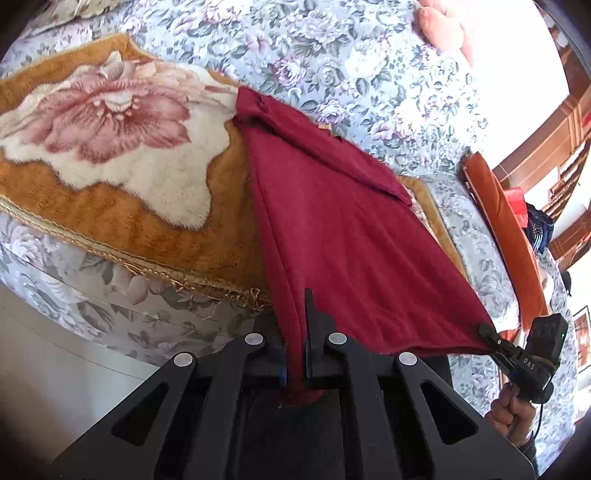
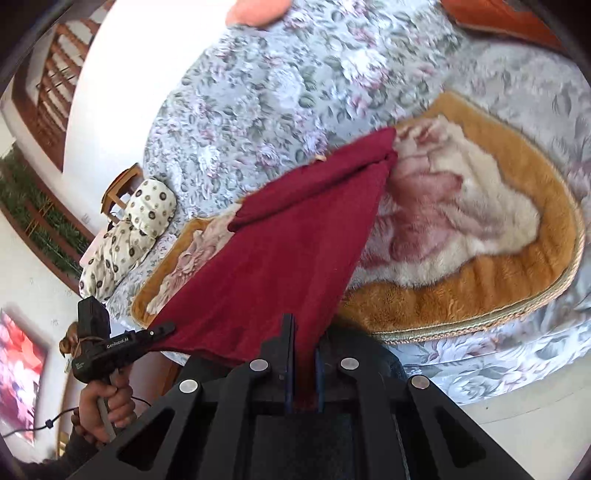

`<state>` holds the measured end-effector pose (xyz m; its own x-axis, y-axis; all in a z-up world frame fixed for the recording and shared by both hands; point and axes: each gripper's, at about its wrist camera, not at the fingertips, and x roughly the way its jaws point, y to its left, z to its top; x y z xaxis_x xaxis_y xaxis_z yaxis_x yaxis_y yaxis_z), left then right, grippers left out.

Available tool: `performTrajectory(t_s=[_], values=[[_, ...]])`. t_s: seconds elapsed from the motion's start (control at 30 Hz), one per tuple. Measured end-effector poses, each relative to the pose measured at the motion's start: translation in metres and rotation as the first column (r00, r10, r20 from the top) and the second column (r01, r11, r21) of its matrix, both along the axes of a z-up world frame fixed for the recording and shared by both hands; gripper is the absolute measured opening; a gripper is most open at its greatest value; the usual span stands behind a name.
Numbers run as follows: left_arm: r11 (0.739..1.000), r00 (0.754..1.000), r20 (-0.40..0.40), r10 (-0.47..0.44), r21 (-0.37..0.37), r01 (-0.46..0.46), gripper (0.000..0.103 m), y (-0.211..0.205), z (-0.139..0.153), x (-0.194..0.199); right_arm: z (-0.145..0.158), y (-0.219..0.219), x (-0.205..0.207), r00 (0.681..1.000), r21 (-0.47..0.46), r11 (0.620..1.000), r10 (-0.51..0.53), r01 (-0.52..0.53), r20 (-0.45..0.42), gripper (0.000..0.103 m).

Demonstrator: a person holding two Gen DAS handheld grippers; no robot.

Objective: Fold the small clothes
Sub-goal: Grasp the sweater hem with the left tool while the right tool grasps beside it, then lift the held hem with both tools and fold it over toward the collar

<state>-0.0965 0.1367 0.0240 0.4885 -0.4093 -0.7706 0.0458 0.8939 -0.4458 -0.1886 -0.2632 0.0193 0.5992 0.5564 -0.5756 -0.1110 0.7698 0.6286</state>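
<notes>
A dark red garment [image 1: 332, 229] is stretched from the sofa seat toward me, its far end folded over on the orange floral blanket [image 1: 110, 140]. My left gripper [image 1: 295, 332] is shut on its near left corner. My right gripper [image 1: 489, 334] is shut on the near right corner. In the right wrist view the garment [image 2: 280, 251] runs up from my right gripper [image 2: 303, 343], and my left gripper [image 2: 164, 328] pinches the other corner at the left.
The sofa [image 1: 369, 74] has a blue-grey floral cover. An orange cushion [image 1: 506, 229] lies at the right, a pink cushion [image 1: 443, 29] on the backrest. A spotted cream garment [image 2: 133, 236] lies on the sofa's far end. White floor [image 1: 55, 354] is below the seat edge.
</notes>
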Motion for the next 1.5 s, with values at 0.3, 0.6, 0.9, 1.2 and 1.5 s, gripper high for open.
performTrajectory(t_s=[0.3,0.6,0.9,1.2,1.5], values=[[0.999,0.999,0.022,-0.029,-0.014,0.029,0.004,0.011,0.024,-0.036,0.01,-0.004,-0.039,0.999,0.042,0.998,0.038,-0.038,-0.002,0.007],[0.997,0.998,0.009,-0.055,0.049,0.055,0.004,0.011,0.016,-0.074,0.002,0.005,-0.082,0.998,0.08,0.996,0.052,-0.049,-0.038,0.007],[0.973,0.994,0.111,0.01,0.229,-0.035,0.004,-0.018,0.024,-0.026,0.025,0.009,-0.05,0.999,0.017,0.999,0.034,-0.035,0.024,0.007],[0.948,0.993,0.11,0.034,0.313,-0.067,0.005,-0.032,0.007,0.028,0.039,0.015,0.023,0.998,-0.072,0.997,-0.001,0.006,0.068,0.007],[0.934,0.996,0.06,0.061,0.347,-0.078,0.005,-0.034,-0.021,0.078,0.016,0.028,0.099,0.999,-0.22,0.974,-0.049,0.052,0.019,0.007]])
